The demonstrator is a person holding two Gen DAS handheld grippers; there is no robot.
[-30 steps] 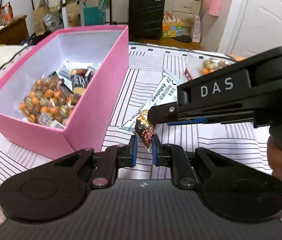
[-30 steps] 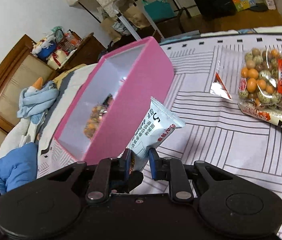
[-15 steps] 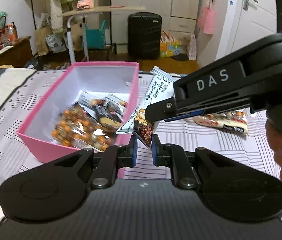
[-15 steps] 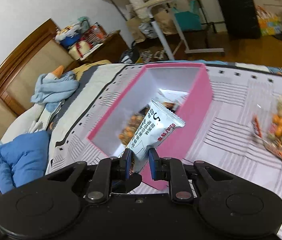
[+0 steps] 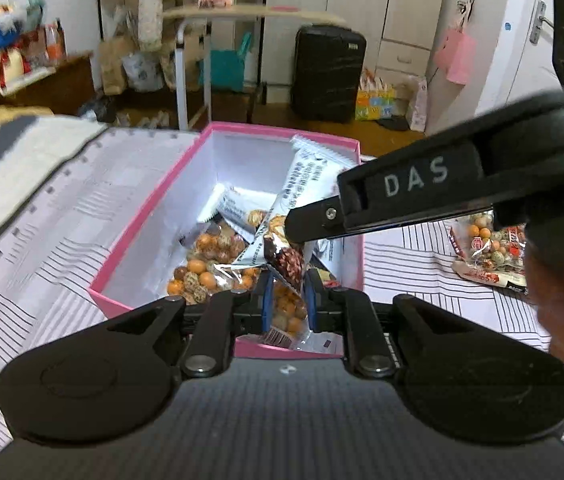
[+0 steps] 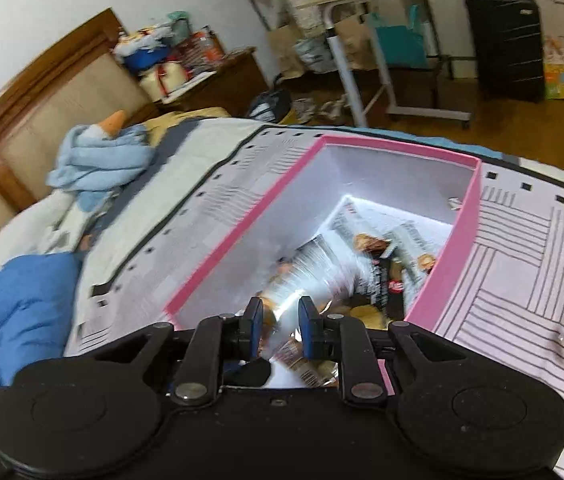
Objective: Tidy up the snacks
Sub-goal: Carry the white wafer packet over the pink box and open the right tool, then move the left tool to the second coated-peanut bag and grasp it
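Snack packets (image 5: 218, 264) lie in the box (image 5: 154, 208); another bag (image 5: 490, 248) lies right of it.

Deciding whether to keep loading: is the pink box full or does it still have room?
Room left. The pink box holds snack packets only along its bottom; white inner walls show above them.

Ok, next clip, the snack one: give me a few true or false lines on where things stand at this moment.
1. The pink box already has snack packets in it. True.
2. The box is closed with a lid. False: it is open at the top.
3. The white packet is over the box. True.
4. Every snack is in the box. False: a bag of coated nuts lies outside it on the striped cover.
5. The suitcase behind is red. False: it is black.
6. The right tool is above the box. True.
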